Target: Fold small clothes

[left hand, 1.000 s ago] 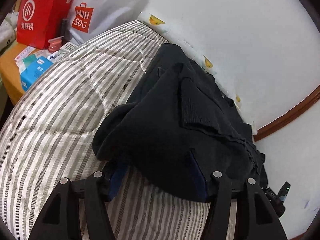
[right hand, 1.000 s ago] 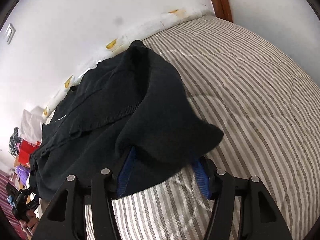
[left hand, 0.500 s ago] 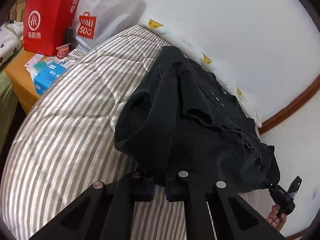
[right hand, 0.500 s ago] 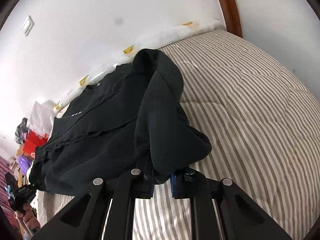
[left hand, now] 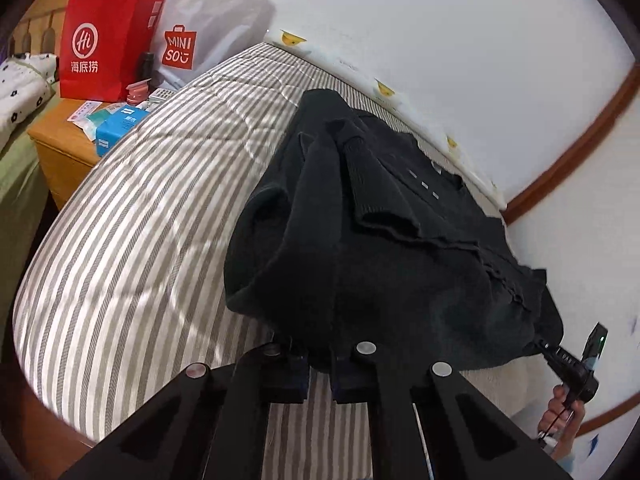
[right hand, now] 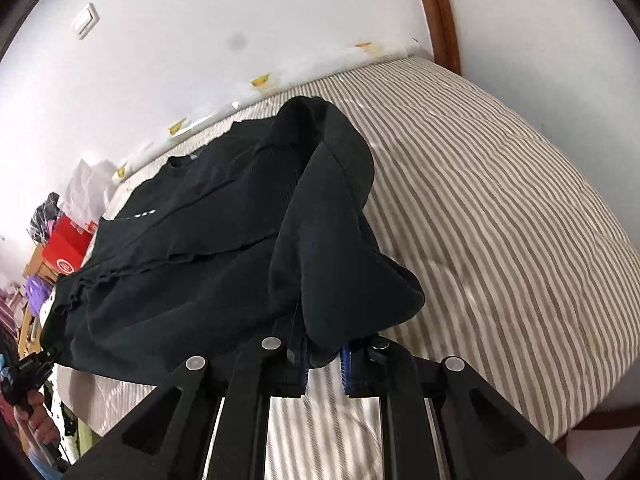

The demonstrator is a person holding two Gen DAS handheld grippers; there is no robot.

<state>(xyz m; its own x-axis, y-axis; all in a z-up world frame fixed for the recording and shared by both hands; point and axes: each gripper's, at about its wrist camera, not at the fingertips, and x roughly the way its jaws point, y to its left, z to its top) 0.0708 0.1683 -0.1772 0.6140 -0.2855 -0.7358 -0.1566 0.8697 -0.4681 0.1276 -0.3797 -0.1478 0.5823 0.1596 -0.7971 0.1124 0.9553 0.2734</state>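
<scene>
- My left tool (left hand: pixel 320 364) is clamped narrow on the near hem of the black garment (left hand: pixel 400 248); the cloth bunches right at the pads.
- My right tool (right hand: pixel 324 360) pinches the other near corner the same way, jaws almost together with dark fabric between them.
- From both tools the garment runs straight ahead and away, its near edge lifted, its far part lying on the striped bed (left hand: pixel 140 220) close to the white wall (left hand: pixel 440 40).
- Its long axis runs across, tool to tool, so I judge the fold wants both hands carrying the near edge forward toward the wall side together; neither hand is nearer.
- Beyond the bed's far corner stand a red bag (left hand: pixel 108 48) and a white bag (left hand: pixel 208 20).
</scene>
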